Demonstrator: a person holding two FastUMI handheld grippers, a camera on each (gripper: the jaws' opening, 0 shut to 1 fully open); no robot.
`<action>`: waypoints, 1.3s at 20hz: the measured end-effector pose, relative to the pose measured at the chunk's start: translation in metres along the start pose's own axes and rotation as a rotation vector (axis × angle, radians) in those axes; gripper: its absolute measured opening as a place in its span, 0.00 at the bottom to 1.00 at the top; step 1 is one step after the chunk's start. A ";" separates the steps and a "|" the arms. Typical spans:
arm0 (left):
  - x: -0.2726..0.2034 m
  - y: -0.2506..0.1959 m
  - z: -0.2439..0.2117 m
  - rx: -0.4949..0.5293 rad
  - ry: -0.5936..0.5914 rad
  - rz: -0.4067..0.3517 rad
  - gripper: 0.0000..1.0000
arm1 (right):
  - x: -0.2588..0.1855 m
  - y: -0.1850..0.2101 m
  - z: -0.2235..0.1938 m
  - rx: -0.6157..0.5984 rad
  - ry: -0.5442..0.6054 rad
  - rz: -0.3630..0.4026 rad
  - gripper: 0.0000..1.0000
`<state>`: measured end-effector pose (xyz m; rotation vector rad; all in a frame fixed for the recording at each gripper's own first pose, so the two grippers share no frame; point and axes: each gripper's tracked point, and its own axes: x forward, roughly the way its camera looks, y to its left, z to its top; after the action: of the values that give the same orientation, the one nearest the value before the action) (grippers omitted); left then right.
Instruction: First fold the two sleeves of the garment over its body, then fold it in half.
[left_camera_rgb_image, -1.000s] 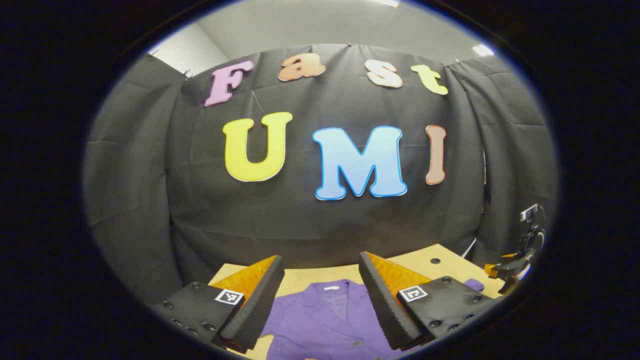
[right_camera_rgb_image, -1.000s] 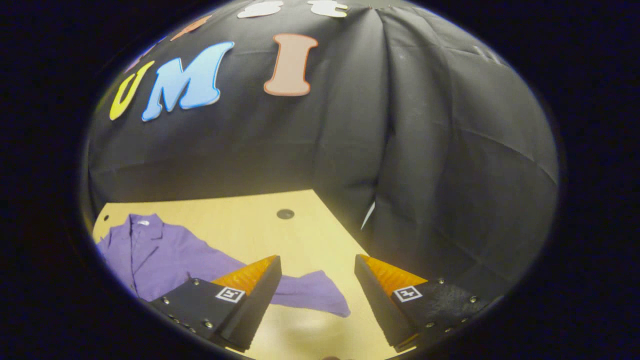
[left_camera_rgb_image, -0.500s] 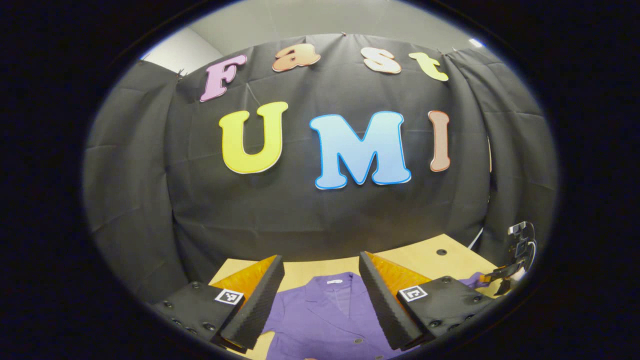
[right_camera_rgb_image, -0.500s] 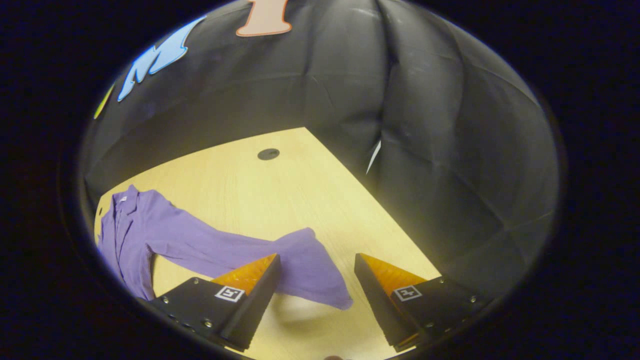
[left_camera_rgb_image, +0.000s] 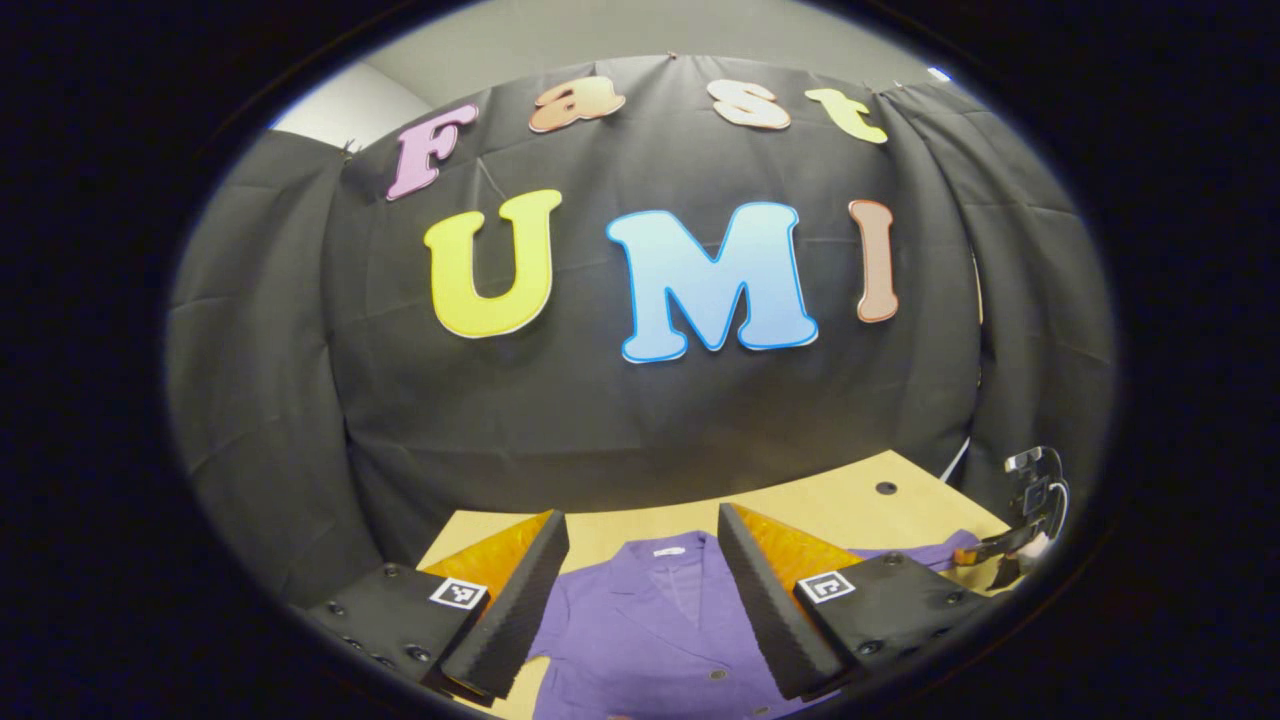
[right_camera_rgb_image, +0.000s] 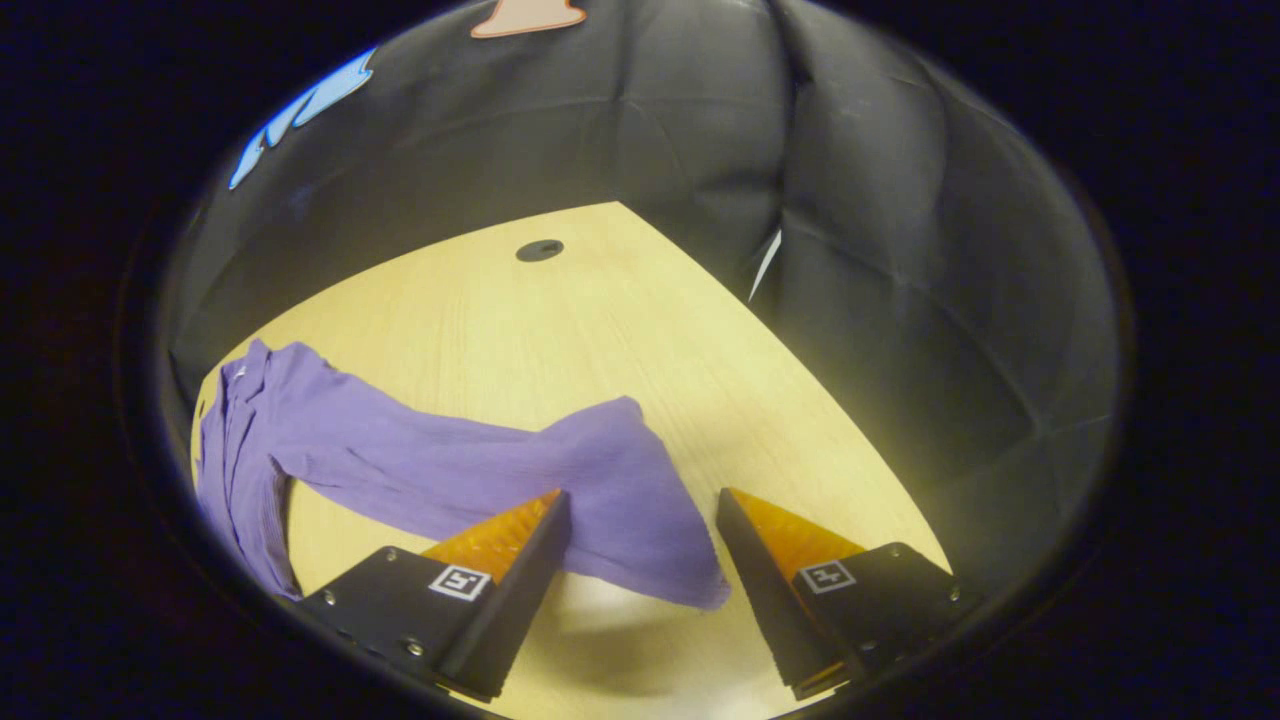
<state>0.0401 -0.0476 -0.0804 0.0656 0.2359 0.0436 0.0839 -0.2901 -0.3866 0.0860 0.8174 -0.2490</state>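
Since neither sleeve looks folded yet, I'd say we're at the very start: step one, sleeves over the body.

Going left to right: the left gripper (left_camera_rgb_image: 640, 590) hangs above the collar end of the purple garment (left_camera_rgb_image: 650, 640), jaws spread wide with nothing between them. From its view you look down on the collar and a couple of buttons, so the jacket is lying face up and flat on the table (left_camera_rgb_image: 850, 510). Off at the right edge of that view you can spot the other gripper low by the far cuff.

Over on the right side, the right gripper (right_camera_rgb_image: 640, 580) is also wide open, fingers straddling the cuff end of the sleeve (right_camera_rgb_image: 600, 480), which stretches out sideways well away from the body. Can't tell if the fingertips are touching the cloth or just above it; there's a shadow under the cuff, so I'd guess it's a bit off the surface.

Next move, my guess: drop a little, pinch the cuff, then carry it back across toward the chest. Thin fabric, so it'll probably drag and bunch if lifted too low.

Surface is a pale wood tabletop with a small dark round hole (right_camera_rgb_image: 540, 250) near the far corner. Black cloth wall (right_camera_rgb_image: 850, 250) all around, and a bit of plain wall (left_camera_rgb_image: 330, 100) above it.
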 end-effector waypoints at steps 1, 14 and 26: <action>0.001 -0.001 -0.002 -0.002 0.005 -0.002 0.97 | -0.001 0.001 0.001 0.000 0.000 0.004 0.88; -0.008 0.017 -0.015 -0.020 0.011 0.015 0.97 | -0.009 0.025 0.001 0.086 0.081 0.033 0.03; -0.023 0.060 -0.029 -0.031 0.013 0.030 0.97 | -0.066 0.106 0.055 0.141 -0.037 0.284 0.03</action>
<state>0.0085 0.0129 -0.0991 0.0383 0.2471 0.0772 0.1061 -0.1847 -0.3026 0.3264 0.7404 -0.0396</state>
